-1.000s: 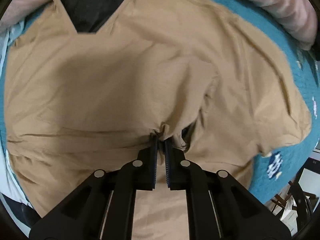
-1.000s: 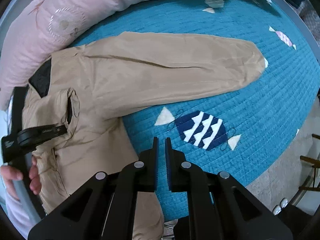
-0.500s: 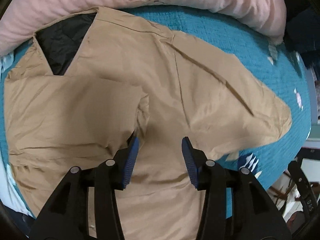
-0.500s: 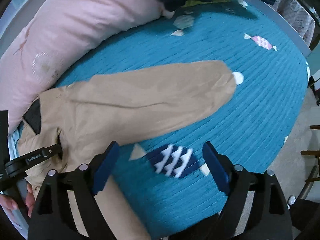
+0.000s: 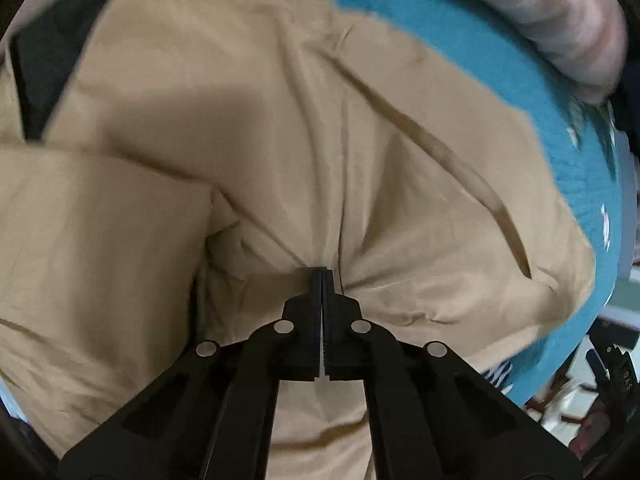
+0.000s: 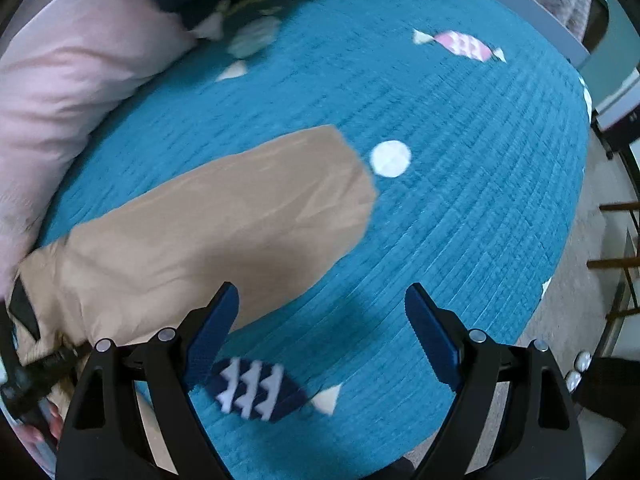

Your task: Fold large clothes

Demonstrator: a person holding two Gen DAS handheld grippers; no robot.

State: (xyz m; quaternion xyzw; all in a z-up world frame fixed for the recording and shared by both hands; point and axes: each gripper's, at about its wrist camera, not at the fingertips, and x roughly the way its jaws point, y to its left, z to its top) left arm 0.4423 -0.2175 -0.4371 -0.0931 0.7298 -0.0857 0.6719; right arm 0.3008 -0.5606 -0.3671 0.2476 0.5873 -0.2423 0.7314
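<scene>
We observe a tan jacket (image 5: 280, 128) of thin, creased, matt cloth; a teal quilt (image 6: 460, 220) of ribbed, stitched fabric; a pink pillow (image 6: 60, 92) of soft, smooth cloth.

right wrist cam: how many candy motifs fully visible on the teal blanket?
2. A pink candy at upper right, and a navy candy at the bottom, beside the right gripper. The jacket sleeve may hide others.

a bedroom: teal quilt (image 6: 460, 200), pink pillow (image 6: 60, 100).
</scene>
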